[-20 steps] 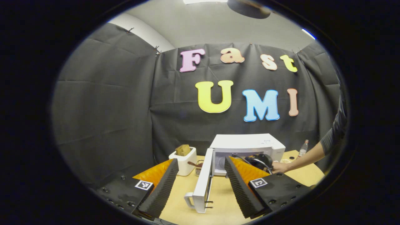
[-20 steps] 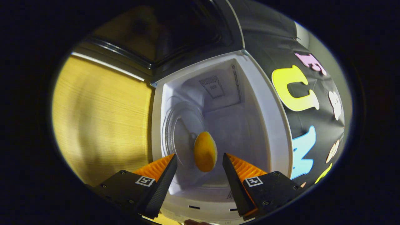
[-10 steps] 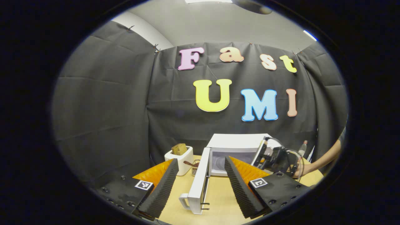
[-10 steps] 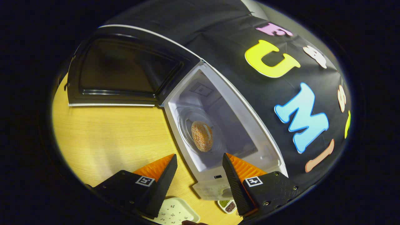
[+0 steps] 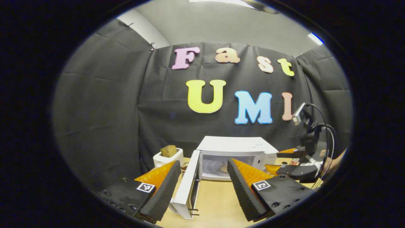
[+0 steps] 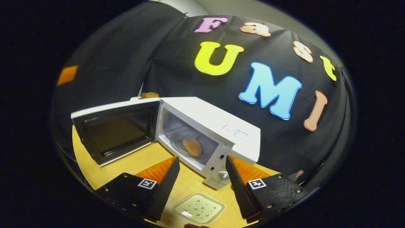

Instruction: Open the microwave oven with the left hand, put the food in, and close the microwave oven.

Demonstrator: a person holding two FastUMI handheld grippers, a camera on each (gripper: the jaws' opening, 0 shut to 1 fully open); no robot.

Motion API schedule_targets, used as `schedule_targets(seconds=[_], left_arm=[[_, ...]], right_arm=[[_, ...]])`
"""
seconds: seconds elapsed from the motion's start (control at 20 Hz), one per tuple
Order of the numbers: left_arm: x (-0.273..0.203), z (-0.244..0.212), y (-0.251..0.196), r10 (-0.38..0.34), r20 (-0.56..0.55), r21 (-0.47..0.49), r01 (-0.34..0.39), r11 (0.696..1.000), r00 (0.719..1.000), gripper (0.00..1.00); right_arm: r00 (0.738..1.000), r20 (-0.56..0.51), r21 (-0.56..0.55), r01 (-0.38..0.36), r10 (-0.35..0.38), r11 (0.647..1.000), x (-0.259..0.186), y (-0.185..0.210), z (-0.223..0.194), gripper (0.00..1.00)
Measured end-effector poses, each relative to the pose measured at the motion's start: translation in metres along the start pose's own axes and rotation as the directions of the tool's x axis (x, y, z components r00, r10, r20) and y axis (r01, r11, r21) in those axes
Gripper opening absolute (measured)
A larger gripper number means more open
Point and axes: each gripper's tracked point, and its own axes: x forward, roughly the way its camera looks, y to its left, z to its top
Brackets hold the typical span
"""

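Note:
The white microwave [image 6: 210, 122] stands on the wooden table with its door [image 6: 115, 133] swung wide open to the left. A round golden bun [image 6: 192, 147] lies on the glass turntable inside. My right gripper [image 6: 202, 186] is open and empty, held back in front of the microwave's control panel and apart from it. In the left gripper view the microwave [image 5: 235, 145] is ahead, and the edge of its open door [image 5: 186, 188] points between the fingers. My left gripper [image 5: 202, 186] is open, holds nothing and does not touch the door. The right gripper [image 5: 295, 163] hangs beside the microwave's right end.
A pale green square plate [image 6: 199, 209] lies on the table [image 6: 139, 160] in front of the microwave. A white toaster [image 5: 167, 157] with bread in it stands left of the door. A small bottle [image 6: 299, 173] sits at the far right.
My right gripper has drawn back out of the microwave, leaving the bun on the turntable, and rolled level. The left gripper has shifted only slightly. The door stays open.

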Motion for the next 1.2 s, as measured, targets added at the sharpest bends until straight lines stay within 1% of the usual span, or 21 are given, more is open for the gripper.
schedule_targets(seconds=[0.05, 0.1, 0.15, 0.2, 0.3, 0.35, 0.4, 0.45, 0.5, 0.55, 0.7, 0.75, 0.8, 0.85, 0.9, 0.95, 1.0, 1.05, 1.2], left_arm=[[0.003, 0.002, -0.003, -0.014, 0.007, -0.013, 0.014, 1.000, 1.000, 0.96], [0.005, 0.002, -0.007, -0.029, 0.012, -0.030, 0.029, 0.999, 1.000, 0.96], [0.007, 0.002, -0.006, -0.032, 0.017, -0.043, 0.033, 0.999, 0.999, 0.96], [0.008, -0.002, -0.004, -0.033, 0.018, -0.048, 0.034, 0.998, 0.999, 0.99], [0.010, -0.012, 0.003, -0.039, -0.003, -0.050, 0.039, 0.998, 0.999, 0.99], [0.010, -0.017, 0.006, -0.036, -0.015, -0.050, 0.035, 0.998, 0.999, 0.96], [0.009, -0.021, 0.010, -0.040, -0.025, -0.049, 0.039, 0.998, 0.999, 0.90], [0.009, -0.026, 0.013, -0.043, -0.035, -0.048, 0.042, 0.998, 0.998, 0.87], [0.008, -0.031, 0.019, -0.038, -0.043, -0.045, 0.036, 0.998, 0.998, 0.71], [0.008, -0.036, 0.026, -0.033, -0.051, -0.043, 0.030, 0.999, 0.998, 0.66], [0.007, -0.055, 0.038, -0.038, -0.091, -0.053, 0.033, 0.998, 0.995, 0.45], [0.007, -0.061, 0.051, -0.008, -0.102, -0.039, 0.004, 0.999, 0.995, 0.38], [0.007, -0.065, 0.063, 0.016, -0.113, -0.036, -0.020, 0.999, 0.993, 0.05], [0.001, -0.069, 0.068, 0.010, -0.128, -0.046, -0.016, 0.999, 0.992, 0.04], [0.003, -0.078, 0.071, 0.005, -0.142, -0.060, -0.014, 0.998, 0.990, 0.05], [-0.009, -0.082, 0.080, 0.010, -0.159, -0.072, -0.021, 0.997, 0.987, 0.07], [-0.014, -0.091, 0.092, 0.031, -0.174, -0.077, -0.045, 0.996, 0.984, 0.07], [-0.015, -0.100, 0.102, 0.040, -0.192, -0.095, -0.060, 0.994, 0.981, 0.05], [-0.018, -0.122, 0.114, 0.039, -0.224, -0.160, -0.076, 0.984, 0.974, 0.07]], right_arm=[[0.999, 0.035, 0.033, 0.005, -0.006, 0.999, -0.006, -0.006, 0.009, 0.89], [0.998, 0.060, 0.064, 0.006, -0.009, 0.998, -0.014, -0.010, 0.013, 0.89], [0.997, 0.073, 0.088, 0.009, -0.016, 0.996, -0.021, -0.014, 0.015, 0.89], [0.996, 0.082, 0.108, 0.018, -0.027, 0.994, -0.029, -0.020, 0.016, 0.89], [0.993, 0.102, 0.148, 0.039, -0.054, 0.988, -0.047, -0.030, 0.025, 0.89], [0.991, 0.113, 0.167, 0.050, -0.070, 0.985, -0.054, -0.034, 0.030, 0.89], [0.989, 0.120, 0.182, 0.058, -0.081, 0.982, -0.060, -0.037, 0.031, 0.89], [0.989, 0.122, 0.189, 0.062, -0.087, 0.980, -0.065, -0.039, 0.034, 0.89], [0.988, 0.128, 0.192, 0.063, -0.089, 0.979, -0.070, -0.041, 0.038, 0.90], [0.986, 0.139, 0.197, 0.067, -0.096, 0.978, -0.075, -0.044, 0.045, 0.90], [0.980, 0.161, 0.210, 0.082, -0.117, 0.974, -0.081, -0.043, 0.054, 0.90], [0.979, 0.164, 0.215, 0.085, -0.122, 0.973, -0.083, -0.043, 0.056, 0.90], [0.978, 0.168, 0.217, 0.088, -0.126, 0.972, -0.084, -0.043, 0.057, 0.90], [0.976, 0.171, 0.216, 0.093, -0.131, 0.972, -0.086, -0.043, 0.059, 0.90], [0.975, 0.175, 0.215, 0.094, -0.133, 0.972, -0.089, -0.043, 0.061, 0.90], [0.974, 0.182, 0.216, 0.096, -0.137, 0.972, -0.092, -0.043, 0.063, 0.90], [0.971, 0.191, 0.218, 0.101, -0.143, 0.971, -0.096, -0.044, 0.066, 0.90], [0.968, 0.202, 0.223, 0.104, -0.150, 0.969, -0.100, -0.046, 0.071, 0.90], [0.958, 0.242, 0.247, 0.093, -0.154, 0.965, -0.114, -0.049, 0.080, 0.90]])
